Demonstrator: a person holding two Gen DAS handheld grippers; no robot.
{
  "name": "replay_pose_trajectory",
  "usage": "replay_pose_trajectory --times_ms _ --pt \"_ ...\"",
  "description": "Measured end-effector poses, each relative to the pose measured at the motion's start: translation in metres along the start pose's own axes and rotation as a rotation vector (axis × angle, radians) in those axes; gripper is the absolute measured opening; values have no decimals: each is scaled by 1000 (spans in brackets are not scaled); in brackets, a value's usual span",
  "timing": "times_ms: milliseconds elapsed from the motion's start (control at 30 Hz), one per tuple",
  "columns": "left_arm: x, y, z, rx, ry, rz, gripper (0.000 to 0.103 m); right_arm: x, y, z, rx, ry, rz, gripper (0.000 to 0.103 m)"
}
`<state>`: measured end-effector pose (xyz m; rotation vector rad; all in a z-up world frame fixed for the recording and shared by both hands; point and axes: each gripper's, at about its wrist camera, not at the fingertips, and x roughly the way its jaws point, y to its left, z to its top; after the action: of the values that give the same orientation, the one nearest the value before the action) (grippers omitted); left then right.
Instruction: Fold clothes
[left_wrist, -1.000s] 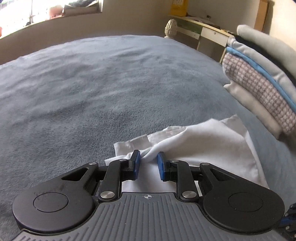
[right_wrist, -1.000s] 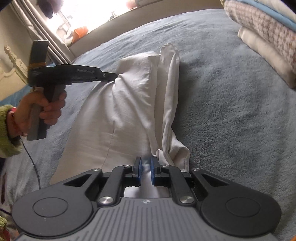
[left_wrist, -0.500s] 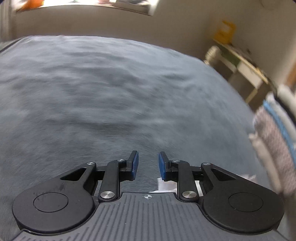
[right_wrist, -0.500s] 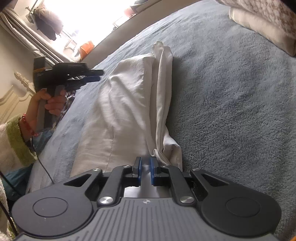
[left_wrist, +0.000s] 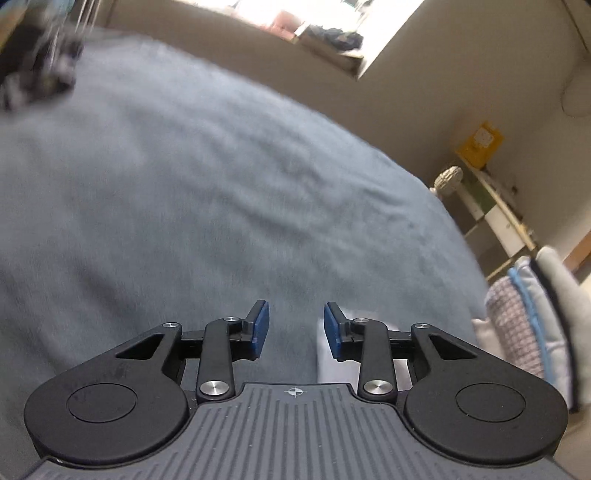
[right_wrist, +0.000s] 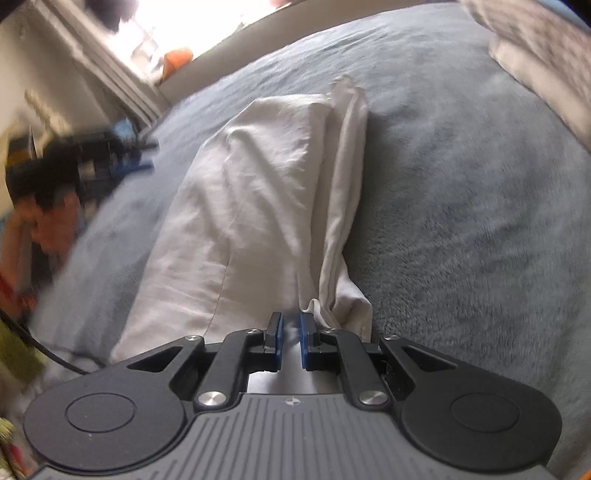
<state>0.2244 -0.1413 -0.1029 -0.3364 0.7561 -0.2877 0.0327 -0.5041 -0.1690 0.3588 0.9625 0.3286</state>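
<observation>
The big grey-blue bed (right_wrist: 480, 206) is filling both views. In the right view, the white cloth (right_wrist: 251, 206) is lying on it, running from 6 o'clock up to 12 o'clock, with a bunched strip along its right side. A pile of folded clothes (left_wrist: 528, 325) is sitting at 3 o'clock in the left view.

You are holding the near end of the white cloth in your right tool (right_wrist: 290, 334); its two fingers are nearly closed with the cloth between them. Your left tool (left_wrist: 295, 326) is hanging wide apart over the bed with nothing in it, and a bit of white is peeking out just under its right finger.

The cloth looks light, soft and floppy, so it will probably sag. Taking a flat corner, not the bunched strip, seems best.
</observation>
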Motion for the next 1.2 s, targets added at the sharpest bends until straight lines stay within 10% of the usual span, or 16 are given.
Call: replay_pose_trajectory --times_ms 233,500,733,1200 --pt "-24 -53 31 492 50 24 36 2 17 11 -100 75 -72 9" --pt "-54 -80 -109 771 249 -173 36 3 22 8 -100 64 -96 11" --pt "-51 -80 -179 881 222 -185 36 5 33 15 -183 95 -130 11" --pt "-50 -82 -177 803 244 -157 37 19 42 94 -334 -93 -163 17"
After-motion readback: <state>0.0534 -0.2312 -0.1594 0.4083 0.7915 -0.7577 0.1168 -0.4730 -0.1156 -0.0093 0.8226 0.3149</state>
